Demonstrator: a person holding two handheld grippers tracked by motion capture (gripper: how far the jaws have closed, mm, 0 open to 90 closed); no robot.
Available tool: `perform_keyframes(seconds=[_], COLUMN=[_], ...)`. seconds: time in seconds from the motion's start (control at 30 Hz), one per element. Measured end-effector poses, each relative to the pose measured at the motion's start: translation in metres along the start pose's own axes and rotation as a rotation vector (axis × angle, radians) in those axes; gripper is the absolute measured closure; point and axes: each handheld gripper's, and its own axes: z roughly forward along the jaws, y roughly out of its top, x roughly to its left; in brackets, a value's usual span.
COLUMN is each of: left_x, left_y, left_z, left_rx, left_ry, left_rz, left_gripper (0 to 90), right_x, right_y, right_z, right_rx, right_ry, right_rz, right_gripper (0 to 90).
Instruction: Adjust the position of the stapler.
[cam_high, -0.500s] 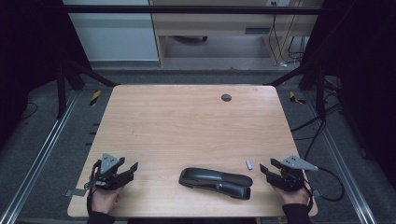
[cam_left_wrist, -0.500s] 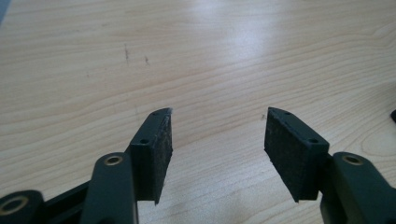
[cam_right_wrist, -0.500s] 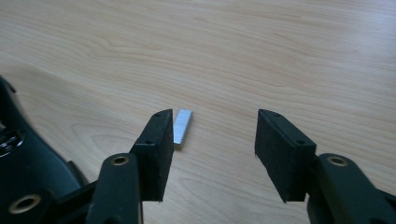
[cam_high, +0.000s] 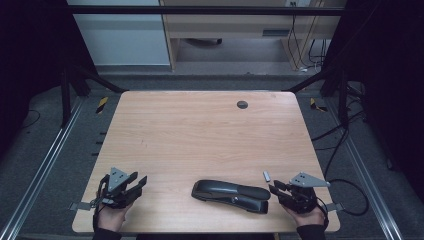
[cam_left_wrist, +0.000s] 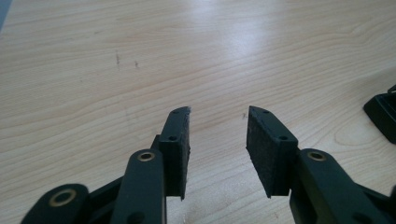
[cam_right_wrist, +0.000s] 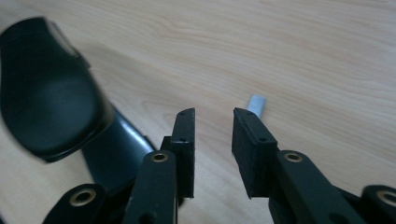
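A long black handset-like object (cam_high: 230, 196) lies near the table's front edge, between my two grippers. A small silver cylinder (cam_high: 267, 175) rests just to its right. My left gripper (cam_high: 139, 181) sits at the front left, held by a hand, with its jaws apart and bare wood between them (cam_left_wrist: 218, 112). A corner of the black object (cam_left_wrist: 384, 110) shows at the right edge of the left gripper view. My right gripper (cam_high: 274, 188) sits at the front right, its jaws apart and holding nothing (cam_right_wrist: 214, 112). Just past its right jaw lies the silver cylinder (cam_right_wrist: 257, 103), and the black object (cam_right_wrist: 46, 93) is close on its left.
The wooden table (cam_high: 200, 135) has a round dark grommet (cam_high: 242, 104) near its far edge. Metal rails run along both sides of the table on the floor, and cables lie at the right. A desk stands beyond the far edge.
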Motion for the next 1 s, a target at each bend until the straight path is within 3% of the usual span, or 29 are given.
perform_keyframes(seconds=[0.37,0.53,0.73,1.0], left_x=[-0.002,-0.003,-0.003,-0.003], left_y=[0.0,0.0,0.0,0.0], left_z=[0.0,0.001,0.001,0.001], left_rx=[0.012,0.015,0.017,0.019], left_ry=[-0.004,-0.001,0.003,0.005], left_rz=[0.01,0.019,0.02,0.02], left_gripper=[61.0,60.5,60.5,60.1], right_x=[0.02,0.025,0.03,0.037], right_y=[-0.012,-0.019,-0.023,-0.026], right_z=[-0.003,-0.003,0.002,0.01], right_rx=[0.048,0.04,0.079,0.137], right_ry=[0.112,0.134,0.179,0.224], right_rz=[-0.054,-0.1,-0.078,-0.088], right_gripper=[90.0,90.0,90.0,90.0])
